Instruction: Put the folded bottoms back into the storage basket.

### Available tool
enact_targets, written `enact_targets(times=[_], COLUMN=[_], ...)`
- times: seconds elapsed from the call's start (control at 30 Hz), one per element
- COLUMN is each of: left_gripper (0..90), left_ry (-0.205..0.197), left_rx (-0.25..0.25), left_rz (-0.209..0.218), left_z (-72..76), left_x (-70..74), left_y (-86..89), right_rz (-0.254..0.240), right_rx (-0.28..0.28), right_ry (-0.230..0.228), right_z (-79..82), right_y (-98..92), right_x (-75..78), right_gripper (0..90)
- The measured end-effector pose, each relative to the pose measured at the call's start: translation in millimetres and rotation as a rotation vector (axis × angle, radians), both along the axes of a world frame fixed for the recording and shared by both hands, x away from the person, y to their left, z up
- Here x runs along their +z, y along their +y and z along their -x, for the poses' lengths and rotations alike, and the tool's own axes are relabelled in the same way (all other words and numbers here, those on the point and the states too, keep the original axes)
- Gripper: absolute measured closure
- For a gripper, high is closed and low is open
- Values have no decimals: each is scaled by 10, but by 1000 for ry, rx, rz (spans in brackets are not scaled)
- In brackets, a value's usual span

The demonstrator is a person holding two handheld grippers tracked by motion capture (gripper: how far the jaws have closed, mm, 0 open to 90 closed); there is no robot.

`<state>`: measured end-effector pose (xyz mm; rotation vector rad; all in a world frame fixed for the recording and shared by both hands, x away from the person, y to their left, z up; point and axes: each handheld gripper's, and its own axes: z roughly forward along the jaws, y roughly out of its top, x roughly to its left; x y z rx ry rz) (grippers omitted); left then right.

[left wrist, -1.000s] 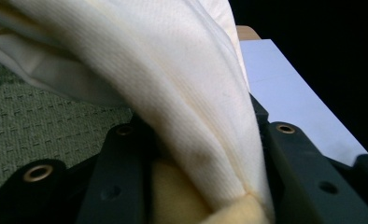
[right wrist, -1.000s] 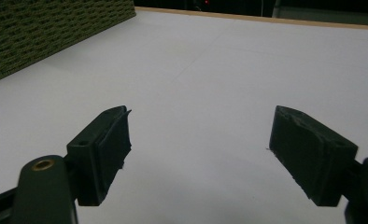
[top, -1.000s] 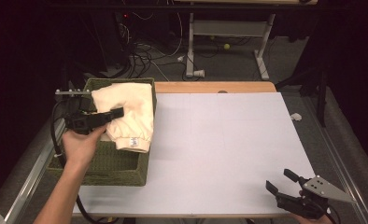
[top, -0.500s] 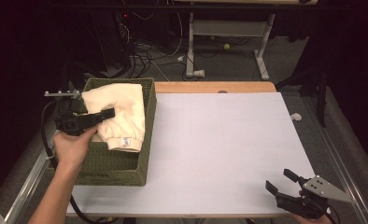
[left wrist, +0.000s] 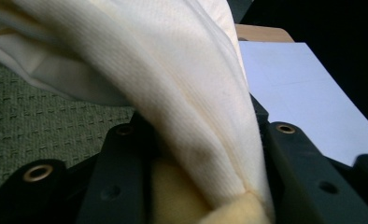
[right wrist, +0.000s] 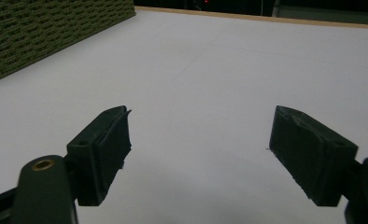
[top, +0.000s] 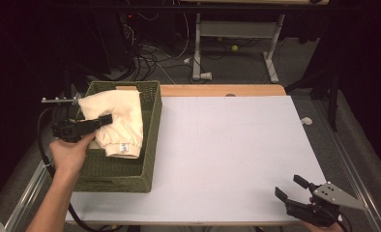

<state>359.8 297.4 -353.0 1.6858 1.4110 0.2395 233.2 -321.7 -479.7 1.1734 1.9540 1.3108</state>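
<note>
A cream folded cloth (top: 121, 116) hangs over the green woven basket (top: 152, 130) at the table's left. My left gripper (top: 105, 119) is shut on the cloth's left part, and the cloth drapes to the right of it. In the left gripper view the cloth (left wrist: 187, 88) is pinched between the two black jaws of that gripper (left wrist: 203, 135), with the basket's weave (left wrist: 42, 116) behind. My right gripper (top: 289, 186) rests at the table's front right corner, open. Between its jaws (right wrist: 198, 144) there is only the white tabletop (right wrist: 243, 60).
The white tabletop (top: 227, 140) stretches from the basket to the right edge. A wooden strip (top: 217, 90) runs along its far side. Beyond it are table legs and cables on the floor. The basket's side wall (right wrist: 46, 32) stands far left of my right gripper.
My left hand has carried the cloth leftward over the basket, from its right rim toward its middle. The right gripper has stayed put.
</note>
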Motion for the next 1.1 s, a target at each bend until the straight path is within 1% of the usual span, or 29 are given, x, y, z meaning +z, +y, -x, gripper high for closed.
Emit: enact_targets(times=[0.17,0.3,0.43,0.47,0.6,0.77,0.97,1.1], left_gripper=[611,610,609,609,607,607,607,606], left_ry=[23,43,57,57,66,88,109,127], left_rx=[24,45,49,49,66,60,63,69], left_rz=[-19,-4,-26,-26,-52,-74,-73,-90], left_z=[-65,-126,-184,-184,-247,-343,-467,-535], left_x=[-91,-179,-243,-243,-307,-389,-465,-528], left_y=[44,78,66,66,24,-51,-116,-143], right_rz=[-1,-2,-1,-1,-2,-4,-5,-4], right_rx=[-2,-3,-3,-3,-1,-3,-4,-3], right_ry=[2,2,3,3,2,3,3,4], right_z=[-2,-2,-4,-4,-3,-4,-4,-3], right_y=[-1,-3,-1,-1,-2,-4,-8,-8], right_x=[-1,-2,-3,-3,-2,-2,-2,-2], right_gripper=[213,213,213,213,213,213,213,213])
